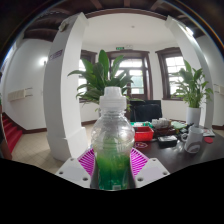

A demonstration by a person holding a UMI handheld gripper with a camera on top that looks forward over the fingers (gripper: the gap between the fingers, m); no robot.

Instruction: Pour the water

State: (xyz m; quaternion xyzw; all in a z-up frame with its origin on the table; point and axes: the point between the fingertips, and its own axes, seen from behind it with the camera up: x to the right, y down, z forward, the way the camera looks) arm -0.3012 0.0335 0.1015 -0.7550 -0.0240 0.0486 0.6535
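Note:
A clear plastic bottle (pixel 112 135) with a white cap and green liquid in its lower half stands upright between my fingers. My gripper (pixel 112 163) is shut on the bottle: both purple pads (pixel 88 161) press against its sides at the green liquid's level. The bottle seems lifted above the dark table (pixel 190 158); its base is hidden below the fingers. Right of the bottle, on the table, sit a red bowl (pixel 145 132) and a white cup (pixel 193 143).
Leafy potted plants stand behind the bottle (pixel 100 72) and at the right (pixel 190 90) in a white pot. A white pillar (pixel 62 85) rises at the left. A dark monitor (pixel 146 110) sits beyond the table; windows line the back wall.

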